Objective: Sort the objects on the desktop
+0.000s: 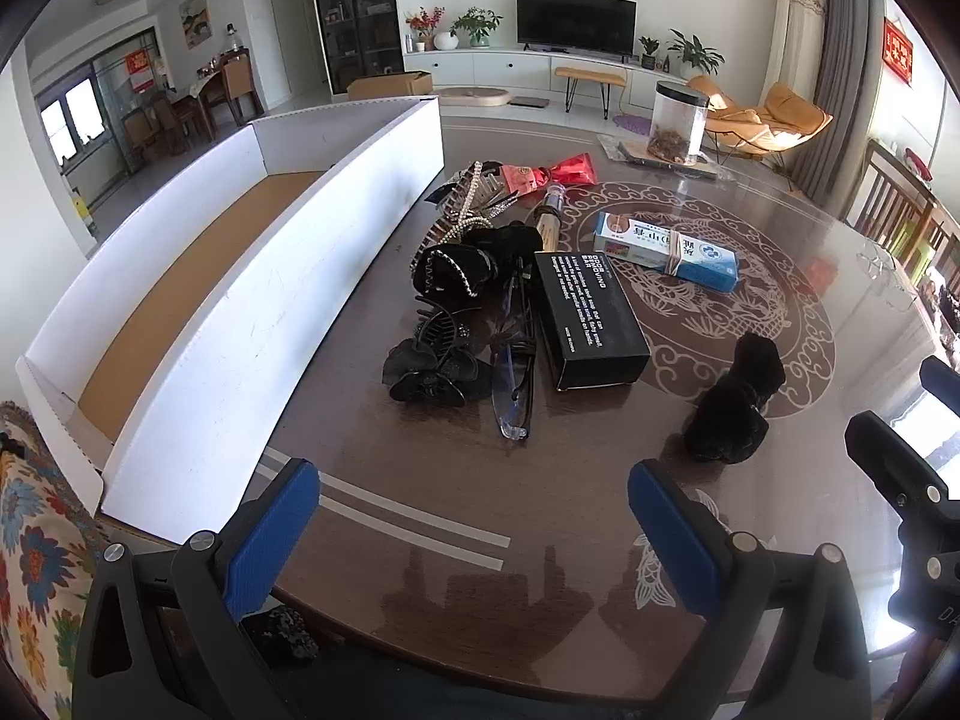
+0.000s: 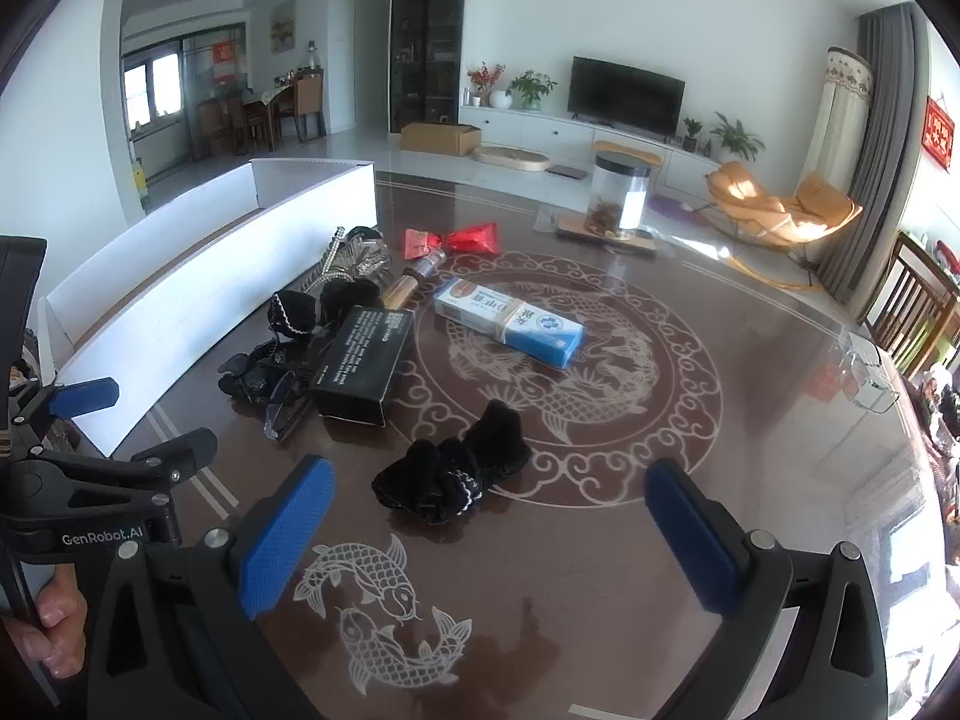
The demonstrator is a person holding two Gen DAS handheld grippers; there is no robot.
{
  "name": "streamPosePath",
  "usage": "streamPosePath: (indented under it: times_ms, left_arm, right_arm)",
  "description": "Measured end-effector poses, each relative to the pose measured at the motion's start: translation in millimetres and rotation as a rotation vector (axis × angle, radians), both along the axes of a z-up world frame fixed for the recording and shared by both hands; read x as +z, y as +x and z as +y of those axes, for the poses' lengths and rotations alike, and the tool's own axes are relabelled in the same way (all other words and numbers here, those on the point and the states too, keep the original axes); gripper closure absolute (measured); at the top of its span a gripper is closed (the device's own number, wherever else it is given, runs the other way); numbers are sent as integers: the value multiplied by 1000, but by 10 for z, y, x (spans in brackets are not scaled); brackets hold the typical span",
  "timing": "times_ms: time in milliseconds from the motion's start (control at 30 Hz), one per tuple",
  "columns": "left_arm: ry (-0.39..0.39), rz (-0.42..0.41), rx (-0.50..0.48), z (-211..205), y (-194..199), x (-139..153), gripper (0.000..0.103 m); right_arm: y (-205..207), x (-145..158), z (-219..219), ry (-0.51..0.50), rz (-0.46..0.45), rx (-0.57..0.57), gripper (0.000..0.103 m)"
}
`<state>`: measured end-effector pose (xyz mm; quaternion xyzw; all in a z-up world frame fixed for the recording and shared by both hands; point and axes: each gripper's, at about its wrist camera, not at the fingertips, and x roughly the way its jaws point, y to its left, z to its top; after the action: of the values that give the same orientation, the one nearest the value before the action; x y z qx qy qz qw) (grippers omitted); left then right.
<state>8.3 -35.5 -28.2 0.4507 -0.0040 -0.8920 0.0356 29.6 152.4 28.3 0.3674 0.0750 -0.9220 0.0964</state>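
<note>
While right gripper (image 2: 489, 531) gapes, black scrunchie (image 2: 453, 471) just ahead, between jaws.

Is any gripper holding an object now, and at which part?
Nothing is held. The left gripper and the right gripper are both open above the table.

I cannot read the small print on the black box (image 1: 589, 319). The box partly covers the eyeglasses (image 1: 515, 354) beside it. In the right wrist view the left gripper (image 2: 120, 420) is cut off by the frame edge. The contents of the clear jar (image 1: 677, 123) are too small to identify.
</note>
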Motion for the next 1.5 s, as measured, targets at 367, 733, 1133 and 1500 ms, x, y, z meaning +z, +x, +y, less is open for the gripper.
streamPosePath:
  times_ms: [367,733,1133,1500]
  left_arm:
    - [-93,-212,-39,45,-393,-595,0]
    - [42,-193,-51,58,-1198,-856,0]
    - [38,-17,-135,251,-1790,-872,0]
    - [38,-18,-135,255,-1787,-871,0]
  right_arm:
    - [-343,-869,-30,-46,-244,26,0]
    - [-944,-1207,127,-1,-224,36,0]
    - [-1159,-1178,246,-10,-198,-1,0]
    - [-1158,-1177,247,-11,-197,-1,0]
